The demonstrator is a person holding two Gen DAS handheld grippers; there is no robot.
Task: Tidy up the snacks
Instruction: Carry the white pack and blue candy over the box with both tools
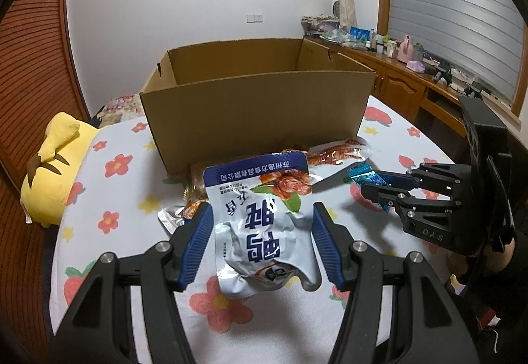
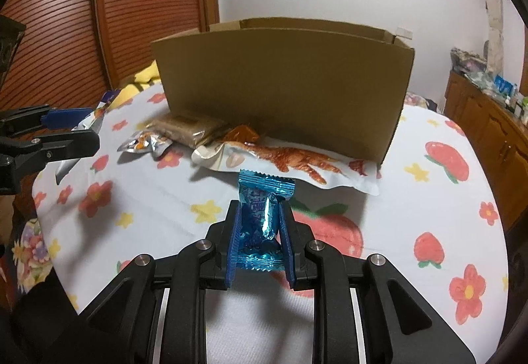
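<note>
Left gripper [image 1: 262,242] clamps the white-blue snack pouch [image 1: 264,225] by its side edges, lifted over the bed before the cardboard box [image 1: 257,113]. Right gripper [image 2: 259,232] pinches a blue foil candy [image 2: 260,215]. Both look light, crinkly, slippery; midsection holds suit.

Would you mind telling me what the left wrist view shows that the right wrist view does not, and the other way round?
Only the left wrist view shows the yellow plush toy and the white and blue pouch's printed face, held in the left gripper. Only the right wrist view shows the small silver packet fully and the brown bar clearly. Both show the cardboard box, the long orange snack bag, and the blue foil candy shut in the right gripper.
</note>
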